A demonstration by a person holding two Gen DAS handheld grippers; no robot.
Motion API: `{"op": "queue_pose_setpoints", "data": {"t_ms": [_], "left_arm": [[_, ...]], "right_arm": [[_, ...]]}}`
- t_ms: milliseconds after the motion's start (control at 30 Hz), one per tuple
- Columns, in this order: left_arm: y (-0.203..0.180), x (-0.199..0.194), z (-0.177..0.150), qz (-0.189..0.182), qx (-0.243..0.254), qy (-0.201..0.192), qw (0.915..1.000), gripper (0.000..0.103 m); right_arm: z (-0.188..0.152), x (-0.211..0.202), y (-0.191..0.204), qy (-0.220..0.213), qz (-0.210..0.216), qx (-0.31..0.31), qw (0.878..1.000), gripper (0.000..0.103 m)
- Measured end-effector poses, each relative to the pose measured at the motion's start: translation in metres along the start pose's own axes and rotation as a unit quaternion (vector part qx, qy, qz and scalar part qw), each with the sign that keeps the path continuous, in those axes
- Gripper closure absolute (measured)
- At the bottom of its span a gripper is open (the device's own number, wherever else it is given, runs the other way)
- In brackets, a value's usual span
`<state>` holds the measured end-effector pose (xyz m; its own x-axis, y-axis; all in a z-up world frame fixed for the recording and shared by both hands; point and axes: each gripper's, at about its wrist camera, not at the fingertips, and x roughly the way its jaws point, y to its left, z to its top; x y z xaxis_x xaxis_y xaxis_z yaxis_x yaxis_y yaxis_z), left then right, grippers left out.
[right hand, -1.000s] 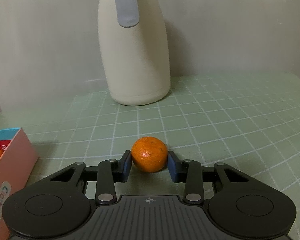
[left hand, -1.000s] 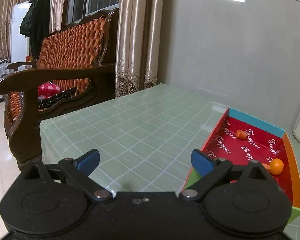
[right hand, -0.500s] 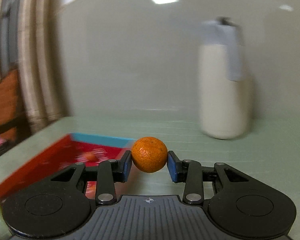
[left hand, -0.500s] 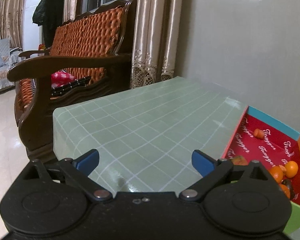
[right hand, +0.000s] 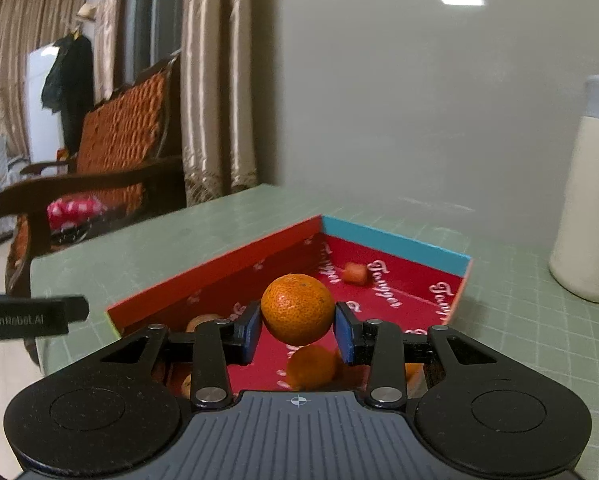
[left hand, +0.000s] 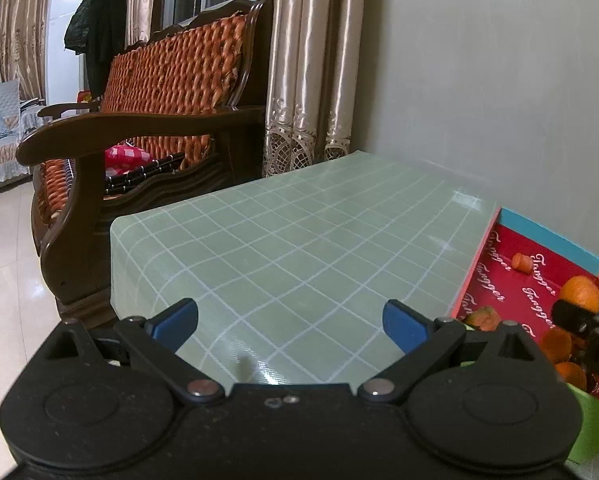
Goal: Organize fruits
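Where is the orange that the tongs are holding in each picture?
Left wrist view: the held orange shows at the far right, above the red box.
Right wrist view: it sits mid-frame, squeezed between the right tongs.
Shared landmark: the box's blue end wall.
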<state>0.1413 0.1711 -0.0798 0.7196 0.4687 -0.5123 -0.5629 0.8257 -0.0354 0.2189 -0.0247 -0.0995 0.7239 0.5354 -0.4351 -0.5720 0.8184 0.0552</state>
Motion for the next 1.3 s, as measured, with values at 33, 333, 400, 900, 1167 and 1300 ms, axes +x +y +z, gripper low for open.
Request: {"op": "queue_pose_setpoints", "data": {"t_ms": [33, 333, 400, 900, 1167, 1300], "left_arm": [[0.0, 0.0, 0.0, 0.0, -0.001, 0.0, 1.0, 0.01], [-0.002, -0.012, 0.002, 0.001, 0.009, -0.036, 0.9993, 0.01], [-0.006, -0.02, 0.003, -0.003, 0.023, -0.058, 0.9981, 0.009], [-0.036, -0.144, 0.014, -0.144, 0.125, -0.033, 0.9811, 0.006], [-0.035, -0.199, 0.002, -0.168, 0.147, -0.036, 0.9742, 0.006], [-0.029, -0.209, 0.002, -0.174, 0.14, -0.041, 0.9739, 0.006]], "right_arm": [[-0.001, 0.004, 0.001, 0.001, -0.004, -0.005, 1.0, 0.056], [0.004, -0.028, -0.009, -0.059, -0.05, 0.008, 0.997, 0.006], [0.002, -0.042, -0.017, -0.059, -0.063, 0.036, 0.996, 0.006], [0.006, -0.186, -0.026, 0.004, -0.184, 0.152, 0.971, 0.0], [0.009, -0.243, 0.01, -0.016, -0.199, 0.144, 0.969, 0.0], [0.01, -0.254, 0.016, -0.024, -0.201, 0.143, 0.969, 0.0]]}}
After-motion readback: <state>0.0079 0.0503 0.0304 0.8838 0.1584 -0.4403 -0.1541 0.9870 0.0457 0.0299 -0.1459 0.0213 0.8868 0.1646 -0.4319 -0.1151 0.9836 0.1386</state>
